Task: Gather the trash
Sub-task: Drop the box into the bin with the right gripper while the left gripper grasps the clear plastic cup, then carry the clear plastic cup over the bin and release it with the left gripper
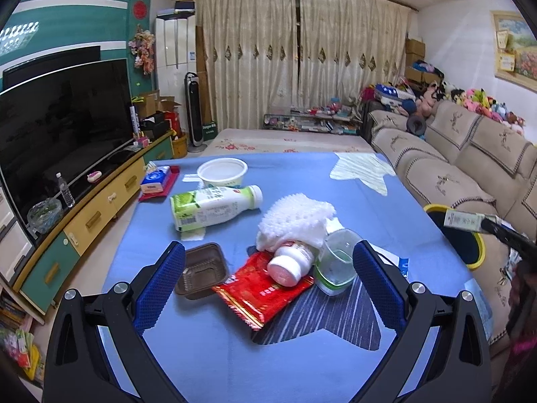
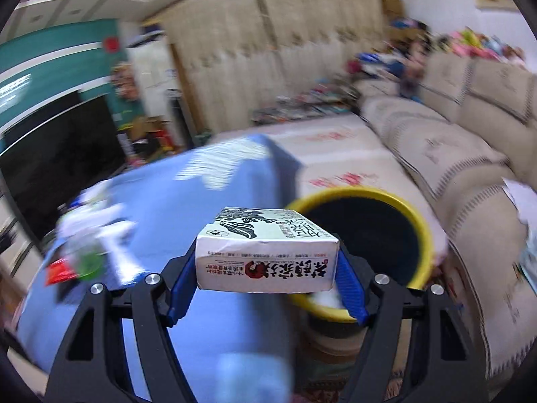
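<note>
My right gripper [image 2: 265, 262] squeezes the box [image 2: 266, 252], middle of the frame, beside the yellow bin [image 2: 362, 196]. I should move right until it's over the hole, then let go. My left gripper [image 1: 268, 268] waits, spread wide.

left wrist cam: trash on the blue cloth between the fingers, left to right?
Brown plastic tray → red snack wrapper → small white bottle with pink cap → clear green-banded container. The white foam net sits behind, overlapping the bottle, so it is left unordered.
</note>
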### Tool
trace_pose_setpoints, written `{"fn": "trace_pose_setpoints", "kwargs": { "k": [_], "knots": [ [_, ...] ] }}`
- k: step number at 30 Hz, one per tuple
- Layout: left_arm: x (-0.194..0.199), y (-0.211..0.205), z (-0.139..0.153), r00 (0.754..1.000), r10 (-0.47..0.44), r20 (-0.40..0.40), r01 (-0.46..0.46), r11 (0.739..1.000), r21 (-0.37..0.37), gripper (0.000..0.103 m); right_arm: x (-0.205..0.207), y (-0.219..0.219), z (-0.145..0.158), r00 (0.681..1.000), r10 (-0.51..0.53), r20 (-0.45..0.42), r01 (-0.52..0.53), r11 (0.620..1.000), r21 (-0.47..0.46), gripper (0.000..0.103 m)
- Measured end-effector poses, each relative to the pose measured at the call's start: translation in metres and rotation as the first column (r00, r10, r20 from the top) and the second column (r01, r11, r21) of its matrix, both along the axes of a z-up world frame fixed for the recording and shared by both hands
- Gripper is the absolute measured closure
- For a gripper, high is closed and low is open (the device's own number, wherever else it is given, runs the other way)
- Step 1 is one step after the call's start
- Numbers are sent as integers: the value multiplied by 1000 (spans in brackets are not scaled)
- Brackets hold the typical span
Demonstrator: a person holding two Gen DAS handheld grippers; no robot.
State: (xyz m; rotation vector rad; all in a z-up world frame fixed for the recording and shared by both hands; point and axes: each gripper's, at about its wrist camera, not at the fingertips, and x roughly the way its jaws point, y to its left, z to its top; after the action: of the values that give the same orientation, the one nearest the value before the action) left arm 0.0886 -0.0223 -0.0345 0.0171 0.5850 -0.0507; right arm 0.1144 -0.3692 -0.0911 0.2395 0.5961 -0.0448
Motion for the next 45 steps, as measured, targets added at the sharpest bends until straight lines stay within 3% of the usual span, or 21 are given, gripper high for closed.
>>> {"fn": "trace_pose_setpoints", "kwargs": {
  "k": [5, 11, 20, 29, 37, 45],
  "knots": [
    [12, -18, -9, 999, -34, -34, 35, 999, 11, 5, 35, -32, -32, 990, -100, -101, 99, 995, -17, 35],
    [24, -35, -17, 996, -73, -60, 74, 997, 16, 5, 66, -49, -58, 972, -168, -163, 161, 986, -53, 33],
    [38, -57, -32, 985, -135, -103, 138, 990, 21, 5, 59, -41, -54, 975, -179, -133, 169, 982, -82, 28],
    [68, -72, -52, 978, -163, -126, 167, 986, 22, 6, 50, -40, -54, 979, -158, -132, 153, 987, -44, 27],
    [98, -77, -74, 967, -165, -196, 170, 986, 6, 20, 48, -40, -58, 980, -145, -138, 143, 989, -24, 27],
    [108, -83, -79, 965, -172, -196, 179, 984, 16, 31, 51, -42, -64, 979, -137, -149, 138, 990, -2, 27]
  ]
}}
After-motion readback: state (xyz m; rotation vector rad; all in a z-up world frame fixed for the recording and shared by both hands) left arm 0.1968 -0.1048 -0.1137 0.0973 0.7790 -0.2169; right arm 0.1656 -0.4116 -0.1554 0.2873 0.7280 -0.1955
